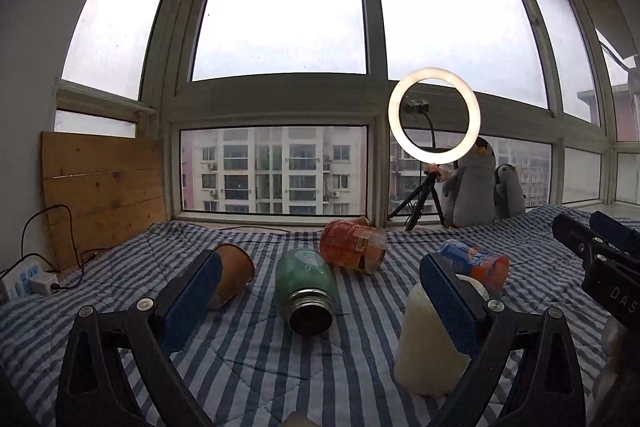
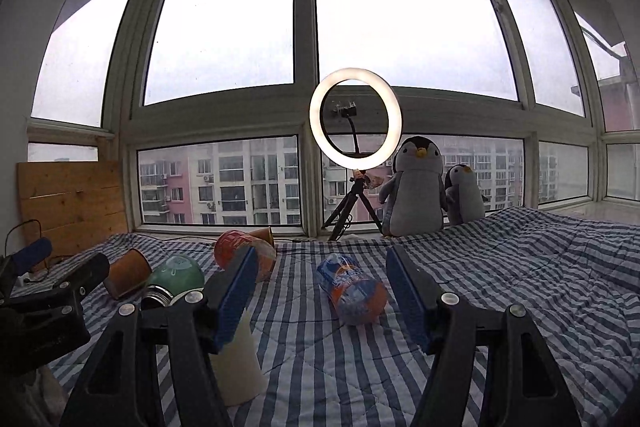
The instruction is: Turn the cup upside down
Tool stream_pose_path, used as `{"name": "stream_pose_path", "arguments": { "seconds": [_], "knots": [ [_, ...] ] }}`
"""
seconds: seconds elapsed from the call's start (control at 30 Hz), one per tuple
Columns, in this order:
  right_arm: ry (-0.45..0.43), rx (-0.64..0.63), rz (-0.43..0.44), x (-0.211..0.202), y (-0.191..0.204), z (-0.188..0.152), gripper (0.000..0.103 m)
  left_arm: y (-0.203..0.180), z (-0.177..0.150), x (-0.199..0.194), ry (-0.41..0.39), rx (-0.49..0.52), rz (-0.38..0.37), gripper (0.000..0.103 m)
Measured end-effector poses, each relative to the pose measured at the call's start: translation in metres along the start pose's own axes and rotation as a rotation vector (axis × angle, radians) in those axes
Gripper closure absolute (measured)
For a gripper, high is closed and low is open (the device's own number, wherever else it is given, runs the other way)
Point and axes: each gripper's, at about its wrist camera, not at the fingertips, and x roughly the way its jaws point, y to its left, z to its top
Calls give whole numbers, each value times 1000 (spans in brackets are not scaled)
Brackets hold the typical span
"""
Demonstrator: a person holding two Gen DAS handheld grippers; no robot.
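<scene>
The white cup [image 1: 428, 339] stands with its wider end down on the striped bedspread [image 1: 248, 367], apparently already inverted, though its hidden top end leaves that a judgement rather than a certainty. It sits just behind the right-hand finger of the left gripper [image 1: 320, 291], whose jaws are spread wide and hold nothing; in the right wrist view the same cup [image 2: 236, 359] shows behind the left-hand finger of the right gripper [image 2: 322, 291], also wide apart and empty.

Around it lie other containers, all on their sides: a green flask [image 1: 306, 291] with its open steel mouth toward the camera, a brown paper cup [image 1: 234, 273], an orange snack tub [image 1: 354, 245] and a blue-and-orange cup [image 1: 476, 263]. Beyond them a ring light [image 1: 434, 115] and two plush penguins [image 2: 416, 187] stand by the window.

The main risk is a finger clipping the white cup as either gripper moves (both sit very near it), and the soft quilt gives a poor footing, so a light nudge could topple it. A rolling neighbour, such as the flask, could also knock it over.
</scene>
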Motion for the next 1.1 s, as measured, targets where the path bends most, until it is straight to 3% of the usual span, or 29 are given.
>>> {"name": "stream_pose_path", "arguments": {
  "seconds": [0.23,1.1],
  "knots": [
    [-11,-6,-6,-2,1,0,40,5,-2,8,28,-25,7,2],
    [5,-16,-6,0,3,-3,40,1,-4,3,1,-19,29,1]
  ]
}}
